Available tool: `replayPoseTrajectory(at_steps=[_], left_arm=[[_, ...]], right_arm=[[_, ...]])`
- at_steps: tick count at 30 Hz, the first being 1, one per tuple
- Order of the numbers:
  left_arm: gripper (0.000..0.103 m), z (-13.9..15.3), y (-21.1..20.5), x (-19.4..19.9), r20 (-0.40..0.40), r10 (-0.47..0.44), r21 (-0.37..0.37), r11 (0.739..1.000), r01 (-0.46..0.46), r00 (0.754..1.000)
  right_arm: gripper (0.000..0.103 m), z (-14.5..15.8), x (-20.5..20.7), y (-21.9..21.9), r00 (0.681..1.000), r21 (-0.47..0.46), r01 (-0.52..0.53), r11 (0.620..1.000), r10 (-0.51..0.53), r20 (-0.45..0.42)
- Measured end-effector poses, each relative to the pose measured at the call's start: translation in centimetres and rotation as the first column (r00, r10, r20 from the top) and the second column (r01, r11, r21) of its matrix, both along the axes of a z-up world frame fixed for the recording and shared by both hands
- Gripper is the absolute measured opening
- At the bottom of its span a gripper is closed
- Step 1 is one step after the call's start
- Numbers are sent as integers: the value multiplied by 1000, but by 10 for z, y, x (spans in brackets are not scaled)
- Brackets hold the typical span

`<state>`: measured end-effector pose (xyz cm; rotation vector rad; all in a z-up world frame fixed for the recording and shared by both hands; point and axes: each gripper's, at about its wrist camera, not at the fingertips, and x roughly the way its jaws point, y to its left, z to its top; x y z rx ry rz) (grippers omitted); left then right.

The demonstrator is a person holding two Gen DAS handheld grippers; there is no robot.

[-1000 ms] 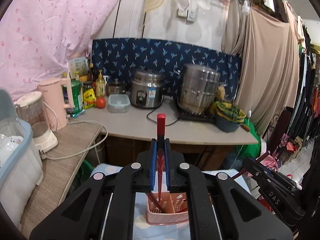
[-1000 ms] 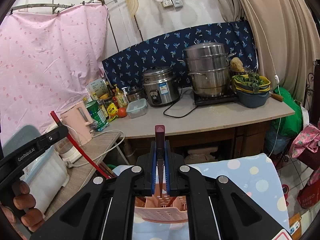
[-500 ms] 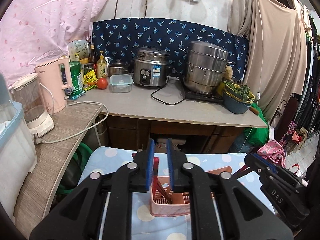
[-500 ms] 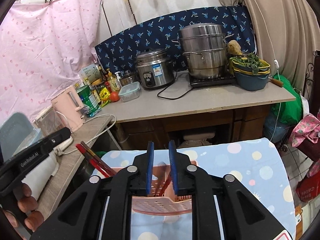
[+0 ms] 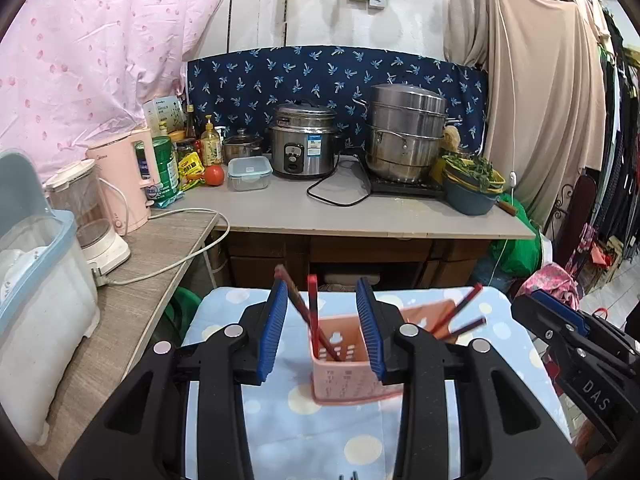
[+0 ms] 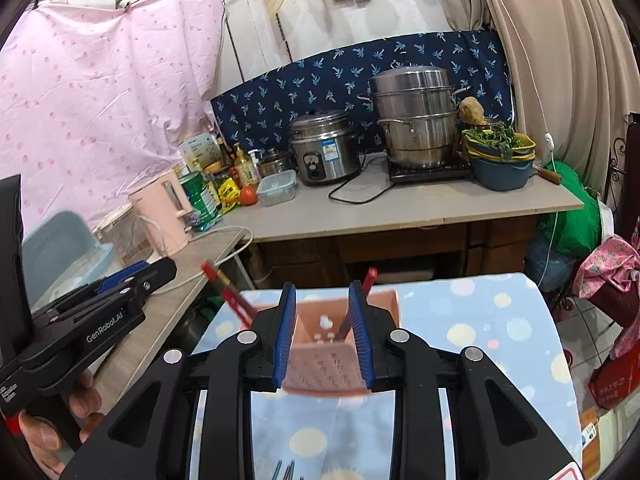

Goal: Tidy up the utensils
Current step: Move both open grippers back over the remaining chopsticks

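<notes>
A pink slotted utensil basket [image 5: 348,364] stands on a blue dotted tablecloth [image 5: 280,420]; it also shows in the right wrist view [image 6: 324,340]. Several red chopsticks [image 5: 313,312] stand or lean in it, some toward the right [image 5: 460,312]. My left gripper [image 5: 322,328] is open and empty just above the basket. My right gripper [image 6: 322,332] is open and empty over the basket too. More red chopsticks [image 6: 230,292] lean out at the basket's left.
A kitchen counter [image 5: 360,216] behind holds a rice cooker [image 5: 304,144], a steel steamer pot [image 5: 406,132], a bowl of greens [image 5: 468,188] and a pink kettle [image 5: 124,184]. A plastic bin [image 5: 36,300] sits on a wooden shelf at left. Dark utensil tips [image 6: 286,470] lie at the near cloth edge.
Both grippers held a red chopstick upright a second ago. Both have lowered, opened and let their chopsticks drop into the basket, then opened wider.
</notes>
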<state>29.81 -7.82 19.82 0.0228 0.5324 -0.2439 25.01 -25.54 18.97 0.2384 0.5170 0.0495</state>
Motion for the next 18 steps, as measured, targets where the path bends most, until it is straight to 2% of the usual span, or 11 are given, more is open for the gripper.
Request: replayPoseTrajectory(at_steps=[4, 11, 18], left_arm=[[34, -8, 0, -29, 6, 4, 47, 999, -4, 1000], [34, -27, 7, -80, -11, 11, 80, 997, -10, 1000], [34, -65, 23, -123, -82, 33, 94, 995, -26, 996]], right_arm=[[27, -12, -33, 9, 1000, -21, -7, 1000, 7, -21], [27, -47, -87, 28, 995, -49, -39, 998, 35, -91], [27, -85, -137, 44, 983, -54, -69, 996, 58, -175]])
